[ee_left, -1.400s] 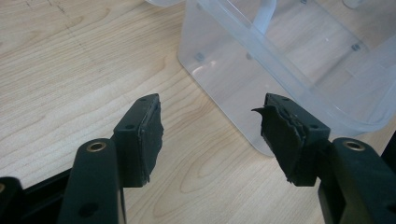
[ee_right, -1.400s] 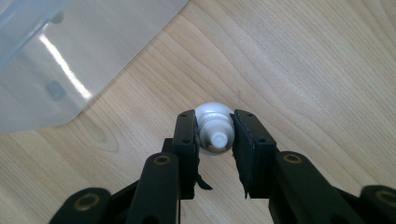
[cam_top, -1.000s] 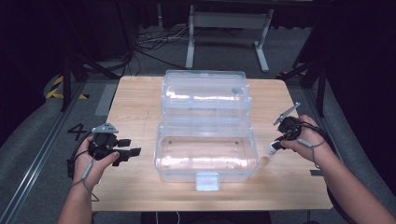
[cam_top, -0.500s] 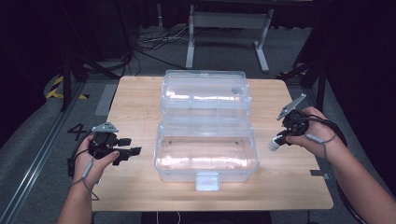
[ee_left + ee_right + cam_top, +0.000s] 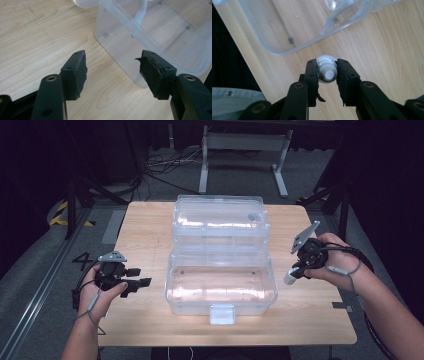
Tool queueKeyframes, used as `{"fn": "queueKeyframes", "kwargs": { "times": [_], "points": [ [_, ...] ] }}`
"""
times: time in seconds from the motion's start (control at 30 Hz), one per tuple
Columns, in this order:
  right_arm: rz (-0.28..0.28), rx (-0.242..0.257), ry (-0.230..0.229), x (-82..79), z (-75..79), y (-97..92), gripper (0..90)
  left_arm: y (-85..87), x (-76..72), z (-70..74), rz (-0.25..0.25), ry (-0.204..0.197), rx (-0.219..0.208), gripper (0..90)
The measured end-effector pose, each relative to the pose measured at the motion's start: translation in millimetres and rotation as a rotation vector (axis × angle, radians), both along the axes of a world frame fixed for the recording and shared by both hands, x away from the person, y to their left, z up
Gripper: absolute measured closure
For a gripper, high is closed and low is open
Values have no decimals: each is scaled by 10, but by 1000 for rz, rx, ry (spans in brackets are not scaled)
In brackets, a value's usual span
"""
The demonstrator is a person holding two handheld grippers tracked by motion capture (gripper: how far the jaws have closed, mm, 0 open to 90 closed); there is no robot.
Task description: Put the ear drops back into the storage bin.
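A big wooden table (image 5: 150, 235) takes up the middle of the high view, with dark floor around it. A clear plastic box (image 5: 221, 280) sits in the middle of the table, and its clear lid (image 5: 220, 217) stands open above it in the frame. A small clear latch sticks out at the bottom edge of the box.

At the lower left of the high view a hand (image 5: 100, 290) holds the left claw (image 5: 139, 276) just above the table, pointing toward the box but apart from it. In the left gripper view its two black jaws stand wide apart with nothing between them, and a rounded corner of the box (image 5: 150, 32) lies past them in the upper right.

At the right of the high view the other hand (image 5: 340, 265) holds the right claw (image 5: 291, 276) beside the box, tipped down toward the table. It is clamped on a small white bottle (image 5: 290, 278). In the right gripper view the bottle (image 5: 326, 71) sits tight between the jaws at the middle of the frame, its little tip facing the camera, above the bare wood and near the box edge at the top
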State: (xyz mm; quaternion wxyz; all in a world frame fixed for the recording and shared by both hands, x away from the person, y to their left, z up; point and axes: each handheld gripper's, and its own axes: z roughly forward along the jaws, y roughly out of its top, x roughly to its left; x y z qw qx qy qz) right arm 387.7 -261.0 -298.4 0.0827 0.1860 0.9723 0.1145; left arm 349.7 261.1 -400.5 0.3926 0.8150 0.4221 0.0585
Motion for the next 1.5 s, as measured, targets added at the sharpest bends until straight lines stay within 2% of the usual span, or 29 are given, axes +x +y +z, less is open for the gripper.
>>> {"fn": "queueKeyframes", "kwargs": {
  "times": [0.1, 0.37, 1.0, 1.3, 1.5],
  "points": [
    [28, -27, 2, -34, 38, 52, 715, -7, -1, -3, 1, 2, -1, 386],
    [135, -54, -3, -90, 122, 187, 716, 5, -1, 0, 4, 0, -5, 384],
    [223, -28, 14, -56, 161, 457, 715, 24, -19, -4, 5, 1, -3, 384],
    [268, -29, 33, -27, 89, 606, 715, 47, -51, -11, 14, 0, -3, 384],
    [291, -45, 66, -39, 4, 702, 715, 50, -46, -9, 14, -1, -3, 384]
  ]
}}
